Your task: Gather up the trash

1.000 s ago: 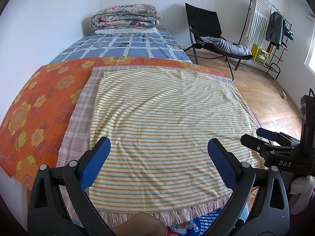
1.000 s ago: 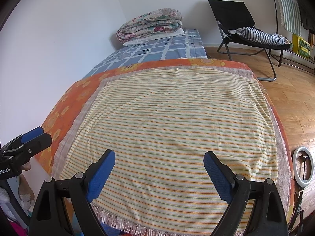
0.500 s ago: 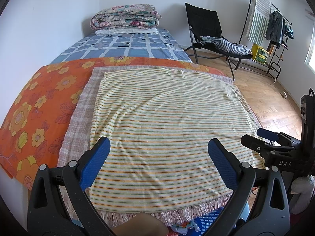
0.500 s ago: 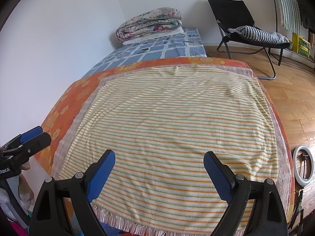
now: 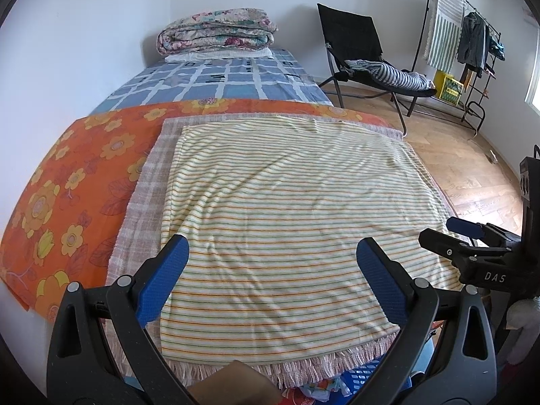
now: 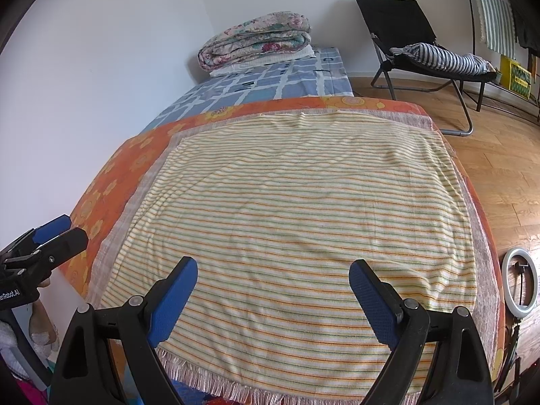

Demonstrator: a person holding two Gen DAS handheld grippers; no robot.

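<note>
A yellow striped cloth (image 5: pixel 287 202) lies flat on the bed and also shows in the right wrist view (image 6: pixel 297 216); I see no trash on it. My left gripper (image 5: pixel 272 253) is open and empty above the cloth's near edge. My right gripper (image 6: pixel 273 271) is open and empty, also above the near edge. The right gripper shows at the right in the left wrist view (image 5: pixel 472 246); the left gripper shows at the left in the right wrist view (image 6: pixel 37 249). Colourful items (image 5: pixel 324 386) and a brown object (image 5: pixel 233 386) peek out below the bed's foot, partly hidden.
An orange flowered sheet (image 5: pixel 67 182) and a blue checked sheet (image 5: pixel 219 81) cover the bed against the white wall. Folded quilts (image 5: pixel 216 32) lie at its head. A black chair (image 5: pixel 368 54), a clothes rack (image 5: pixel 465 40) and a ring light (image 6: pixel 519 283) stand on the wooden floor at right.
</note>
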